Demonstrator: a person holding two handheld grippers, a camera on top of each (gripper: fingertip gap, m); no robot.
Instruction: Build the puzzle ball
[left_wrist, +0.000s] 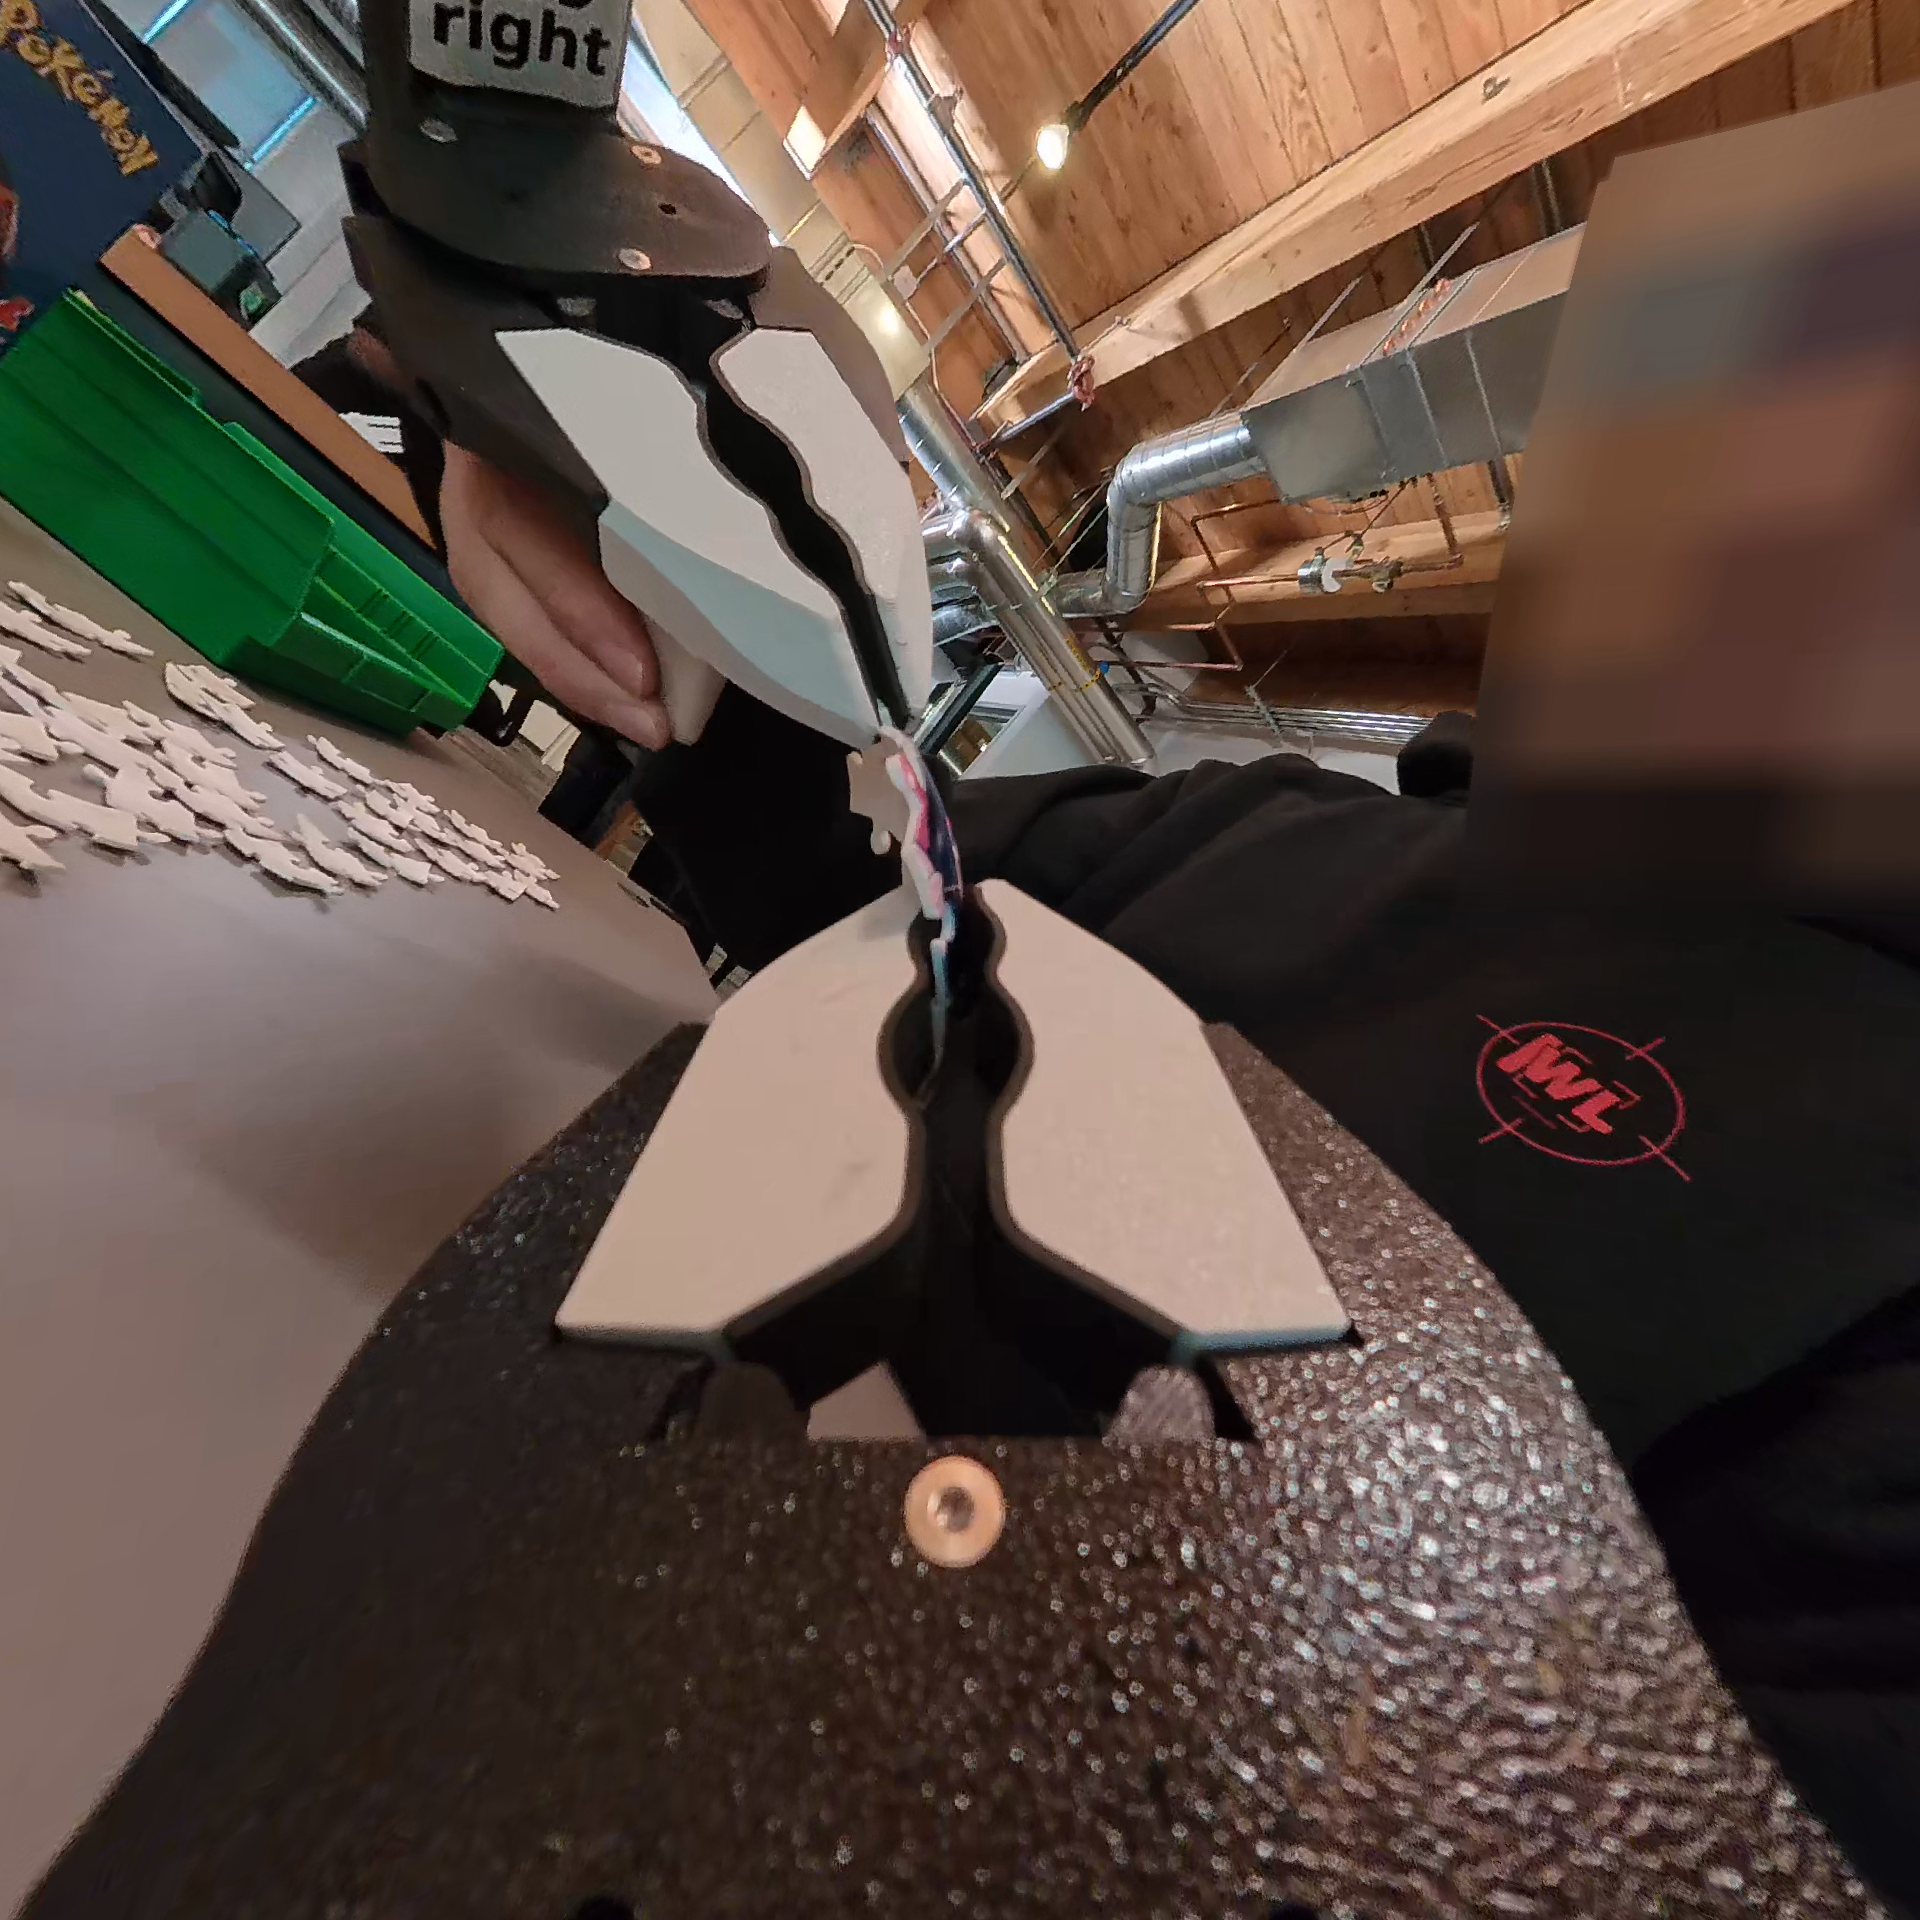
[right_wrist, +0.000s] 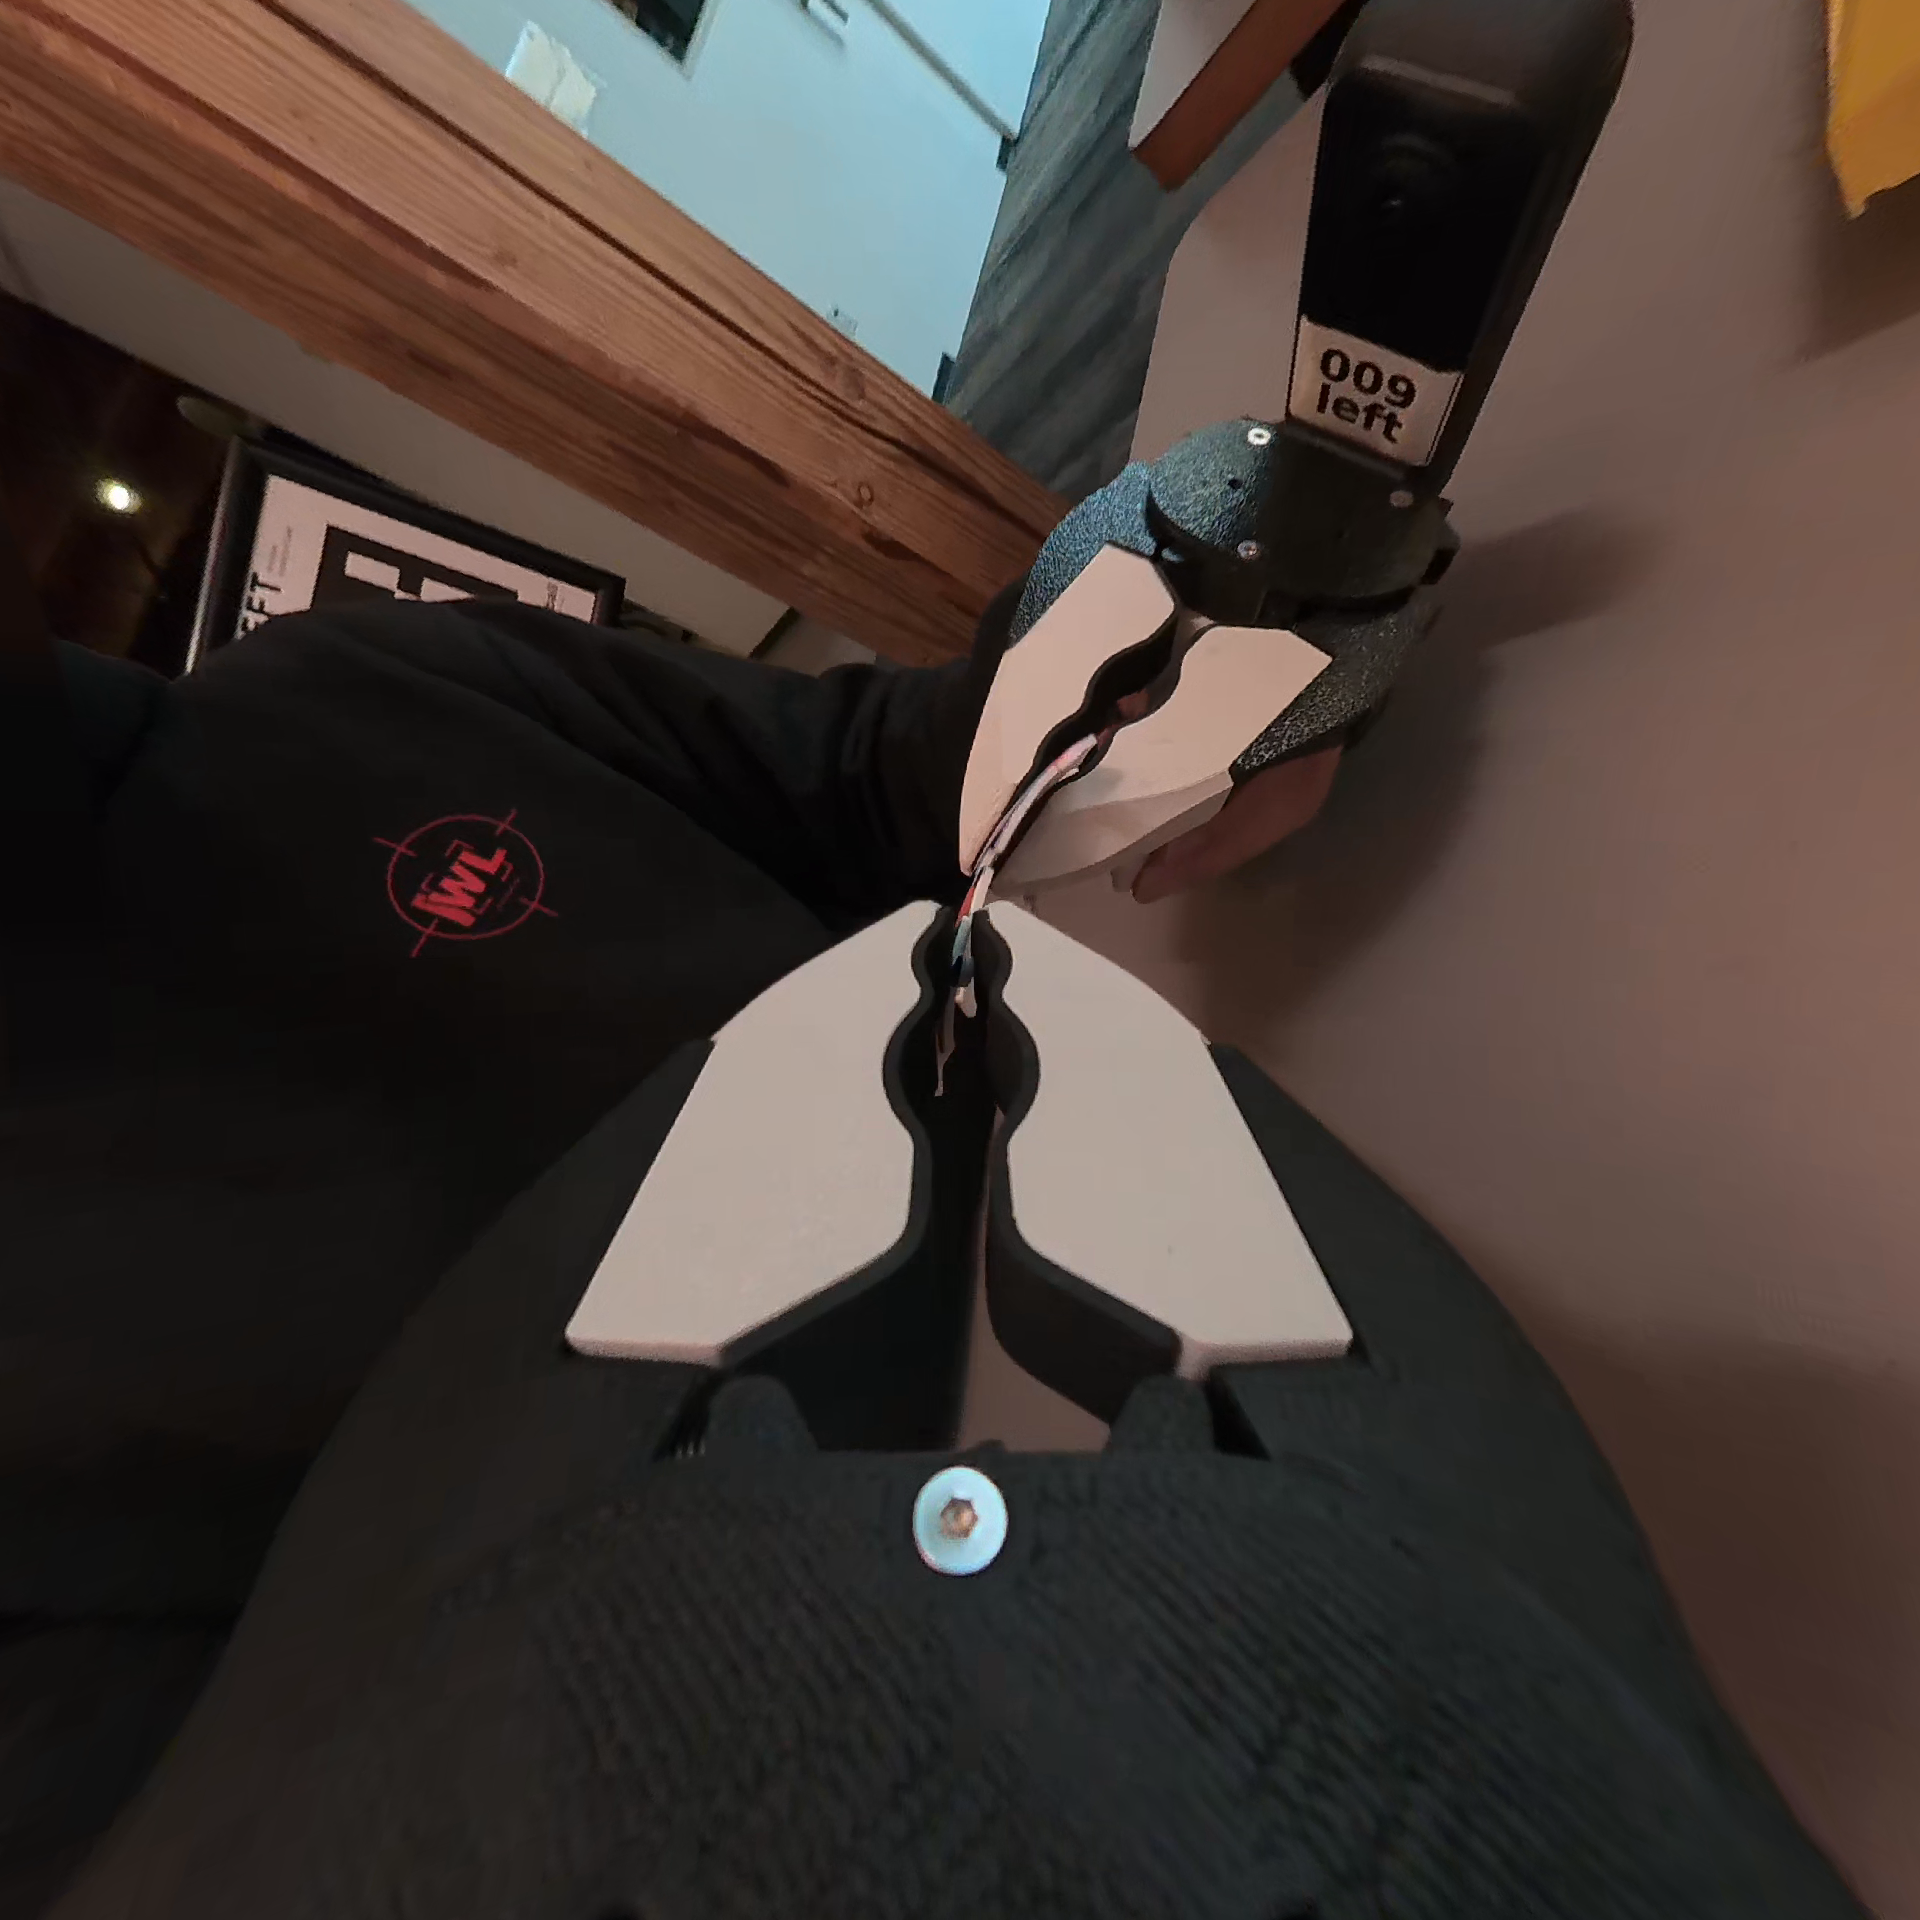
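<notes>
Lots of white puzzle pieces (left_wrist: 208, 790) lie loose on the table (left_wrist: 260, 1091) at the left, so most work is left. The left gripper (left_wrist: 951, 935) and right gripper (right_wrist: 961, 940) each pinch a coloured piece (left_wrist: 930, 831) between them, tip to tip.

We see bright ceiling lamps (left_wrist: 1051, 145) and glinting speckles on the near tool (left_wrist: 961, 914) housing; the right wrist view is dimmer, a soft shadow on the table (right_wrist: 1662, 935). Both bend strongly at edges.
</notes>
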